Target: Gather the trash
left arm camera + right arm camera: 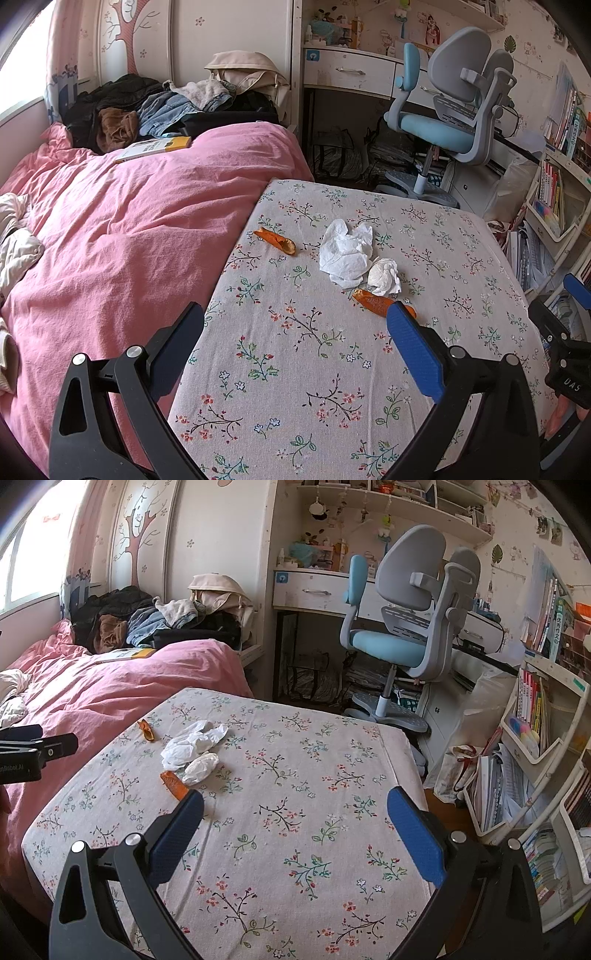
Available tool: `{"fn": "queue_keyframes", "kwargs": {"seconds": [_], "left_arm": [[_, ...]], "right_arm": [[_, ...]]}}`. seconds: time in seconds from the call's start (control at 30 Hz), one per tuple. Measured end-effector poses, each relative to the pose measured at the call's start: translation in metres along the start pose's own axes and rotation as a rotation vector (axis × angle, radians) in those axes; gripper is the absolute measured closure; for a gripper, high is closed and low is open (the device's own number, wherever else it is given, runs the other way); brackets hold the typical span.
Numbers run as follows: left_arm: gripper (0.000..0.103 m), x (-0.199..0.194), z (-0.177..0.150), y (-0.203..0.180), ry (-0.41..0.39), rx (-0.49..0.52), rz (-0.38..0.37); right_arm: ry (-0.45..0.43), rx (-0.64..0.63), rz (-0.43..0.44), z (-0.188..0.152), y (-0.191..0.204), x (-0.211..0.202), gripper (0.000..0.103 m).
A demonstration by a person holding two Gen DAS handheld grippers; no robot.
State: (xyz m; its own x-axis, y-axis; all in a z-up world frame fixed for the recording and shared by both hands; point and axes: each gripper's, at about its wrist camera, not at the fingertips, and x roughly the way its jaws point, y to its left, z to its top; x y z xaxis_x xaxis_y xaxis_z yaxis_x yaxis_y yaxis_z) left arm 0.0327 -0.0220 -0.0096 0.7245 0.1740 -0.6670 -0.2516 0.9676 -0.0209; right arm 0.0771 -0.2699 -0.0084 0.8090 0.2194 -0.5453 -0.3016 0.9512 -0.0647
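Floral tablecloth (pixel 295 775) beside pink bed (pixel 129 229); left claw (pixel 295 332) and right claw (pixel 295 819) gape wide, empty.

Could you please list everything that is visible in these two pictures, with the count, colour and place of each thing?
orange peel pieces: 2, orange, on the floral cloth, one far left, one near the tissues
tissues: 2, white, crumpled, a large one mid-table, a small ball beside it
table: 1, pale floral cloth, in front
bed: 1, pink cover, left of the table
clothes pile: 1, dark, blue and brown, at the bed's far end
book: 1, white and yellow, on the bed
desk chair: 1, grey and light blue, behind the table
bookshelf: 1, white, right
left gripper: 1, black with blue pads, jaws open
right gripper: 1, same, jaws open
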Motion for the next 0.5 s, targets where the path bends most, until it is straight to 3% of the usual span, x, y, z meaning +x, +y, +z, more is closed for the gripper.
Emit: {"fn": "queue_keyframes", "kwargs": {"seconds": [0.5], "left_arm": [[0.007,0.0005,-0.0002,0.0001,0.003,0.0,0.0]], "right_arm": [[0.002,-0.007,0.0,0.0001,0.001,-0.0001,0.008]]}}
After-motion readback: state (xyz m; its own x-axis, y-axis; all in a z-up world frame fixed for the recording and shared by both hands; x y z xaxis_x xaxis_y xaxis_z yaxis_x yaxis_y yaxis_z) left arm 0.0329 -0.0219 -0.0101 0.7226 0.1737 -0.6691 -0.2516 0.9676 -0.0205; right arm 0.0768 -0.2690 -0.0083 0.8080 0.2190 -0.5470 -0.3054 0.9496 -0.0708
